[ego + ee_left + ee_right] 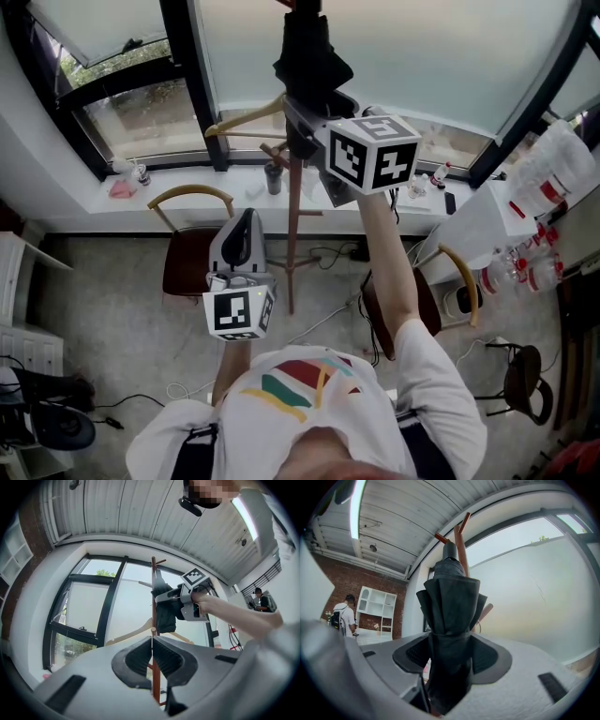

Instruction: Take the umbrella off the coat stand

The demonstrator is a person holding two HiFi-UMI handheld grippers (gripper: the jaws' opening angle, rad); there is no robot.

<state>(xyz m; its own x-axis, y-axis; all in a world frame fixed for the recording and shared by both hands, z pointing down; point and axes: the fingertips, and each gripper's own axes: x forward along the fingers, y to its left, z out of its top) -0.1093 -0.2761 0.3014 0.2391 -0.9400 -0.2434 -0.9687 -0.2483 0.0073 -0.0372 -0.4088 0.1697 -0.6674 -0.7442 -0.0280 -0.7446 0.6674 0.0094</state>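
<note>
- The right tool point(451, 654) is clenched around the folded black fabric umbrella point(451, 599), which is held high against the top of the slim brown wooden coat stand point(462, 543).
- The left tool point(152, 660) is closed on nothing, lower down, facing the stand.

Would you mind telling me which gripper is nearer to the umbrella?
Right. The right gripper is clamped on the folded umbrella at the coat stand; the left gripper hangs lower, shut, clear of it.
</note>
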